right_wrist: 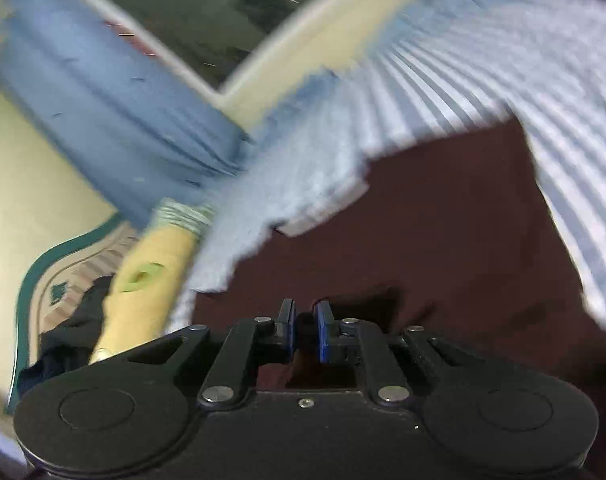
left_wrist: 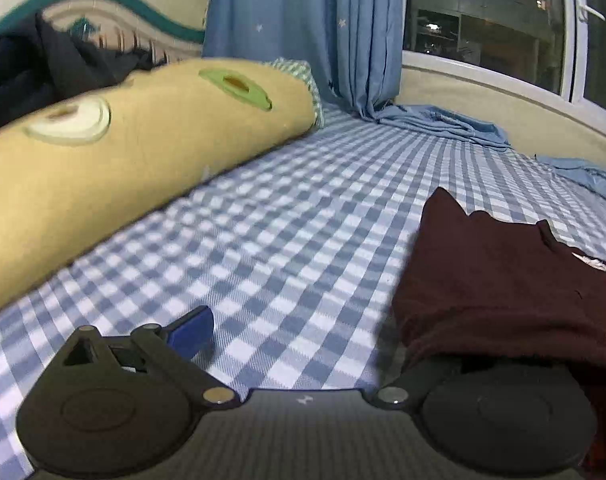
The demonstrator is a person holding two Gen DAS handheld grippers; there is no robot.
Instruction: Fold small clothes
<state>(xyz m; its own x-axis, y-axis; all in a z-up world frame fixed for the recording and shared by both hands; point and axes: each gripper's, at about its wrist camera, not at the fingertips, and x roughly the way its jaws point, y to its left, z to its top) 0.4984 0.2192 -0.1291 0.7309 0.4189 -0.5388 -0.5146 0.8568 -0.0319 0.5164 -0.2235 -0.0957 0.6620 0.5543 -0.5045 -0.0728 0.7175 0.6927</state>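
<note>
A dark maroon garment (left_wrist: 503, 280) lies on the blue-and-white checked bed sheet (left_wrist: 283, 220), at the right of the left wrist view. My left gripper (left_wrist: 303, 340) is open wide just above the sheet; its left blue pad (left_wrist: 191, 330) shows, and its right finger is hidden under the garment's near edge. In the blurred, tilted right wrist view, the garment (right_wrist: 423, 232) fills the middle. My right gripper (right_wrist: 305, 330) hovers over it with its blue pads (right_wrist: 323, 332) close together and a narrow gap between them. I cannot tell if cloth is pinched.
A long yellow bolster pillow (left_wrist: 123, 152) lies along the left of the bed, with dark clothes (left_wrist: 35, 68) piled behind it. A blue curtain (left_wrist: 303, 28) hangs by the window (left_wrist: 483, 20) and pools on the sheet at the far right.
</note>
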